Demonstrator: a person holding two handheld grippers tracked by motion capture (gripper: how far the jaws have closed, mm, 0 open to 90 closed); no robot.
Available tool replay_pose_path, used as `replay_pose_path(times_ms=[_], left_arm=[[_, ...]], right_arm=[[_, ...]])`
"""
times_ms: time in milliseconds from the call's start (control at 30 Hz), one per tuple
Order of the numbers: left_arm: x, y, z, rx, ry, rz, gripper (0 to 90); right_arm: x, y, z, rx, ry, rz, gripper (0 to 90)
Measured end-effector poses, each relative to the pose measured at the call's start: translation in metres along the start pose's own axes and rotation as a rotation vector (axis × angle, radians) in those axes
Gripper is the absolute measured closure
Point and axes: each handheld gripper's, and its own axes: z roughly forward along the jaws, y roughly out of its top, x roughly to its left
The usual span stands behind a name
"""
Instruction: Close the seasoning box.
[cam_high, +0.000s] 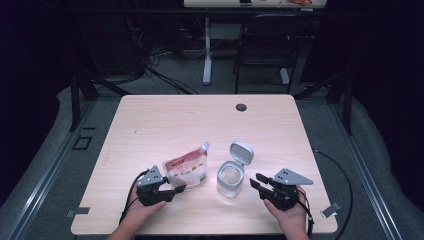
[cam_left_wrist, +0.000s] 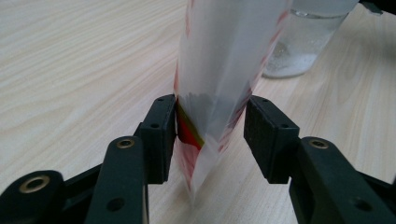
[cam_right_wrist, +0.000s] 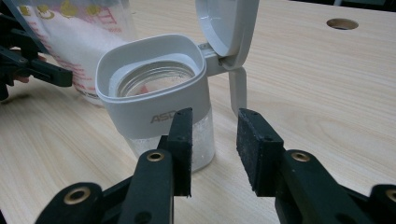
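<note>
A red-and-white spouted pouch (cam_high: 186, 171) stands on the table (cam_high: 165, 125), left of a clear jar (cam_high: 230, 180) with a grey collar and a flip lid (cam_high: 241, 151) standing open. My left gripper (cam_high: 178, 189) is open, its jaws straddling the pouch's near bottom edge (cam_left_wrist: 219, 70). The left pad (cam_left_wrist: 163, 135) touches the film, while the right pad (cam_left_wrist: 266, 135) stands a little off it. My right gripper (cam_high: 255, 181) is open just right of the jar, with nothing between its jaws (cam_right_wrist: 214, 144). White grains lie in the jar (cam_right_wrist: 154, 88).
A cable hole (cam_high: 241, 107) sits near the table's far edge. Beyond the table stand a black chair (cam_high: 267, 45) and a desk leg (cam_high: 206, 50). A small clip (cam_high: 330, 210) hangs at the front right edge. The person's hands (cam_high: 287, 220) hold both grippers.
</note>
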Motion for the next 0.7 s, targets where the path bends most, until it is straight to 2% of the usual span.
replay_pose_path(times_ms=[167,233,300,333,367,400,433,500,700], left_arm=[[0.0001,-0.0016,0.0031,0.008,-0.002,-0.01,52.6],[0.0005,-0.0011,0.003,0.014,0.014,0.009,52.8],[0.0002,-0.0007,0.0034,0.012,0.013,0.008,52.5],[-0.0008,-0.0007,0.0039,0.003,0.006,-0.006,52.1],[-0.0001,-0.0001,0.0034,-0.006,0.013,0.005,51.1],[-0.0009,0.0,0.0037,-0.019,0.001,-0.014,49.4],[-0.0006,0.0007,0.0033,-0.033,-0.003,-0.015,47.9],[-0.0004,0.0021,0.0029,-0.056,0.002,-0.021,44.9],[-0.0021,0.0072,0.008,-0.061,-0.004,-0.003,44.1]], right_arm=[[-0.0008,0.0002,-0.0008,-0.001,-0.002,-0.002,66.9],[-0.0004,0.0006,-0.0016,-0.001,-0.002,-0.002,66.7],[0.0006,0.0014,-0.0019,-0.014,0.004,-0.006,66.5],[0.0011,0.002,-0.0024,-0.013,0.003,-0.009,66.3],[0.0017,0.0028,-0.0027,-0.015,0.002,-0.015,66.1],[0.0024,0.0032,-0.0028,-0.018,0.003,-0.014,66.0],[0.0027,0.0036,-0.0028,-0.019,0.004,-0.017,66.0],[0.0035,0.004,-0.0024,-0.022,0.004,-0.016,65.9],[0.0039,0.0042,-0.0017,-0.014,0.0,-0.021,65.8]])
